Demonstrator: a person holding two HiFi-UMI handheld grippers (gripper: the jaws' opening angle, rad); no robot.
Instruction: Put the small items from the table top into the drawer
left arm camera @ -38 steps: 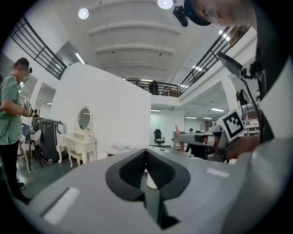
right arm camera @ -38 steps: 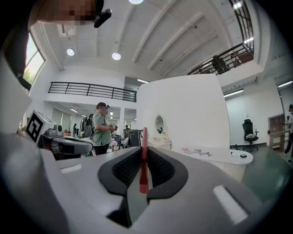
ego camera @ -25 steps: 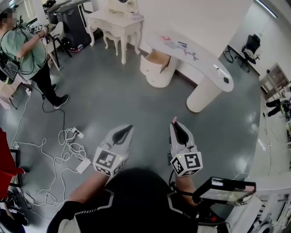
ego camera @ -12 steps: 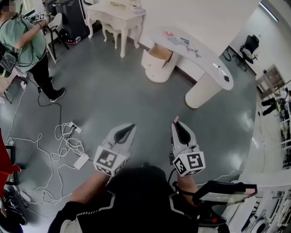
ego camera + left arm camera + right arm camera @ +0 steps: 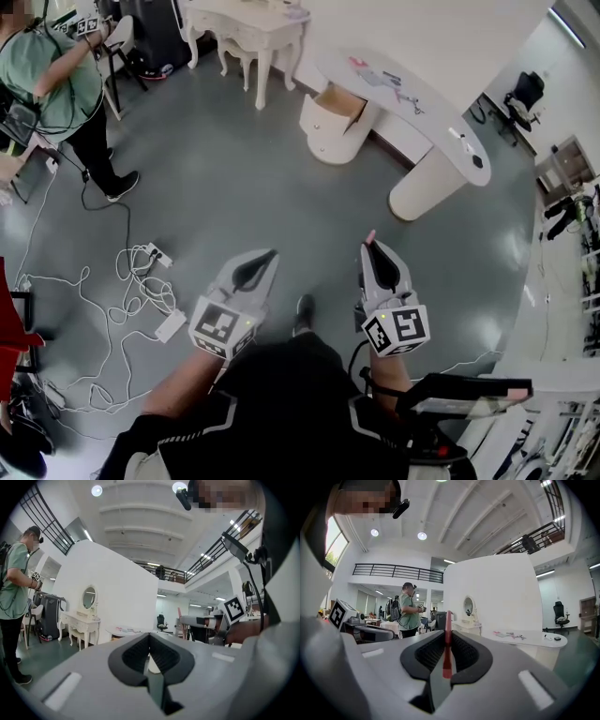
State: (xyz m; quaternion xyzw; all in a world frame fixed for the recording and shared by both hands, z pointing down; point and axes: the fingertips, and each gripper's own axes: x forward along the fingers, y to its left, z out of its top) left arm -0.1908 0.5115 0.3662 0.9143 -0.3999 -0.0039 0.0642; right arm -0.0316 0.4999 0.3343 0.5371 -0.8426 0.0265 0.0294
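Ahead stands the white curved table (image 5: 427, 117), also in the right gripper view (image 5: 534, 640). Small items (image 5: 377, 75) lie on its top, with a black piece (image 5: 476, 161) near its right end. An open drawer (image 5: 343, 100) juts from the round pedestal under the table's left end. My left gripper (image 5: 268, 254) is held over the floor, shut with nothing in it (image 5: 150, 645). Beside it, my right gripper (image 5: 368, 244) is shut on a thin red stick (image 5: 447, 641) whose pink tip (image 5: 370, 235) pokes past the jaws. Both are well short of the table.
A person in a green shirt (image 5: 58, 80) stands at the far left by a chair. A white vanity table (image 5: 246, 21) is behind. White cables (image 5: 112, 309) and a power strip (image 5: 172, 326) lie on the grey floor at left. A flat dark device (image 5: 464, 392) hangs at my right hip.
The view has moved forward and right, so the table and drawer sit a little nearer. A shoe now shows between the grippers. Both grippers stay shut, the stick still held.
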